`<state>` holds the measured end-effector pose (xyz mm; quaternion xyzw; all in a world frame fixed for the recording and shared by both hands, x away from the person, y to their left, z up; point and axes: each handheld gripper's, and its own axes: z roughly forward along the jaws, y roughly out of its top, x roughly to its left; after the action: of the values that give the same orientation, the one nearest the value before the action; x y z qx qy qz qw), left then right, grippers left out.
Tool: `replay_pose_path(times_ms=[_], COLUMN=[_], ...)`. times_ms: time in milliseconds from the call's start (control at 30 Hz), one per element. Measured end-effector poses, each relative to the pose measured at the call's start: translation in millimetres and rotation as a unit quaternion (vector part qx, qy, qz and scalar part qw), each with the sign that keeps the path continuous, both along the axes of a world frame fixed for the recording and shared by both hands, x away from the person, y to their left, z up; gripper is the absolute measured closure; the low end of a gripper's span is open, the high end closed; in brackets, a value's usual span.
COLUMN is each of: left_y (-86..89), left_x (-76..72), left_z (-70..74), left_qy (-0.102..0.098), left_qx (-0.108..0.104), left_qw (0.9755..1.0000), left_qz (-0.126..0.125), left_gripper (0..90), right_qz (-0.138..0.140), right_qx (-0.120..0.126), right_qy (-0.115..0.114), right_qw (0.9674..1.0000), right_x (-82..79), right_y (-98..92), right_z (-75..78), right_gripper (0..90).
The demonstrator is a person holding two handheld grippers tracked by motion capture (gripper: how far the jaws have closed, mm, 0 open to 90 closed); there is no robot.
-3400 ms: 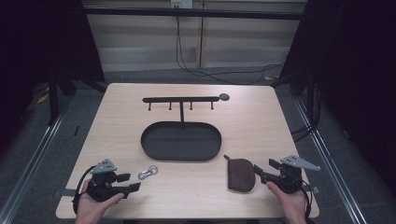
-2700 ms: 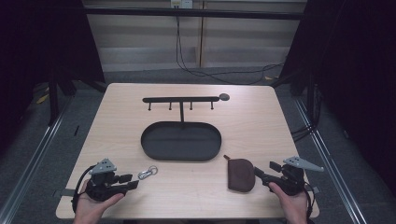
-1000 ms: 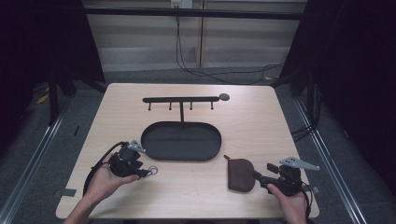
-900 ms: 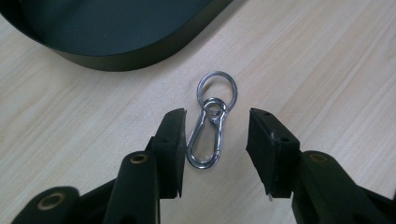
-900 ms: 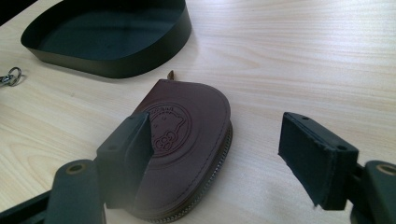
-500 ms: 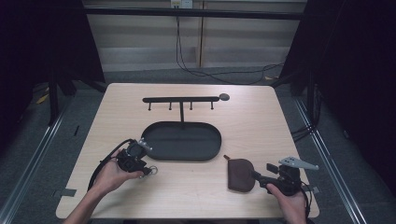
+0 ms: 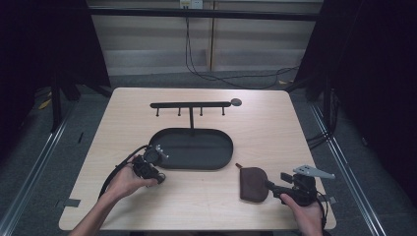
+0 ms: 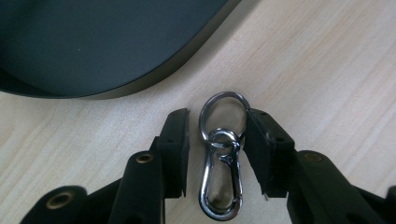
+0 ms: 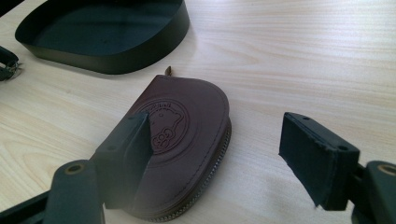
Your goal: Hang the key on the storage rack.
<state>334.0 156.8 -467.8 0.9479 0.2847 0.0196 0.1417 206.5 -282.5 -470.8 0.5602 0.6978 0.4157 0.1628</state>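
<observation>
Left tool (image 8: 217, 154) stands over the metal key clip (image 8: 220, 161), which lies flat on the tabletop (image 8: 327, 70) between its two black jaws. Its jaws have just been closing: the right-hand pad sits against the clip's upper ring, while a sliver of wood shows between the left-hand pad and the metal, so the clip is straddled but not yet clamped, and the tool counts as released. In the high view the left tool (image 7: 156, 176) points down at the board just off the 7 o'clock end of the black oval tray (image 7: 223, 160), and in the left gripper view the tray's rim (image 8: 154, 77) curves past at 11 o'clock of the clip, near it but apart.

Right tool (image 9: 215, 154) is released too, its jaws wide apart and level with the board. The brown leather pouch (image 9: 187, 140), round-topped with an embossed stamp and a zip along its edge, lies flat between them; the left-hand jaw overlaps the pouch's near side, whether in contact I cannot tell, and the right-hand jaw stands clear of it with bare wood between. In the high view the pouch (image 7: 252, 184) lies at 5 o'clock of the tray, with the right tool (image 7: 271, 187) at its 3 o'clock edge. A black hook rail (image 7: 191, 105) rises at the tray's 12 o'clock side.
</observation>
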Motion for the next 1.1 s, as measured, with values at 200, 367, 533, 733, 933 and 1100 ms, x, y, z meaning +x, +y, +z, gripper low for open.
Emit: replay_pose_path(times_ms=[200,367,533,733,933,1100], left_y=[-1.2,-1.4,-2.1,-3.3,-5.2,-6.4], left_x=[2.0,2.3,1.9,0.4,0.1,0.5], left_z=[2.3,3.1,5.5,13.3,14.8,14.1], left_qy=[-0.004,-0.002,-0.001,-0.004,-0.004,0.003], left_qx=[-0.014,-0.014,-0.016,-0.028,-0.018,-0.018], left_qw=[0.9999,0.9999,0.9999,0.9995,0.9997,0.9997], left_qz=[0.005,0.0,-0.002,-0.01,-0.018,-0.015], left_gripper=[70.3,73.1,73.2,83.8,87.3,87.2], right_qz=[0.0,-0.001,-0.001,-0.002,-0.001,-0.003], right_qx=[-0.002,-0.001,-0.001,-0.001,-0.001,-0.001], right_qy=[0.0,0.0,0.0,-0.001,0.001,0.001], right_qw=[1.0,1.0,1.0,1.0,1.0,1.0], right_x=[-0.5,-0.2,0.1,-0.2,0.1,0.0], right_y=[0.1,0.2,0.1,0.0,0.0,-0.4], right_z=[0.2,0.1,-0.1,0.1,-0.2,-0.3], right_gripper=[25.4,25.3,25.3,25.3,25.1,24.9])
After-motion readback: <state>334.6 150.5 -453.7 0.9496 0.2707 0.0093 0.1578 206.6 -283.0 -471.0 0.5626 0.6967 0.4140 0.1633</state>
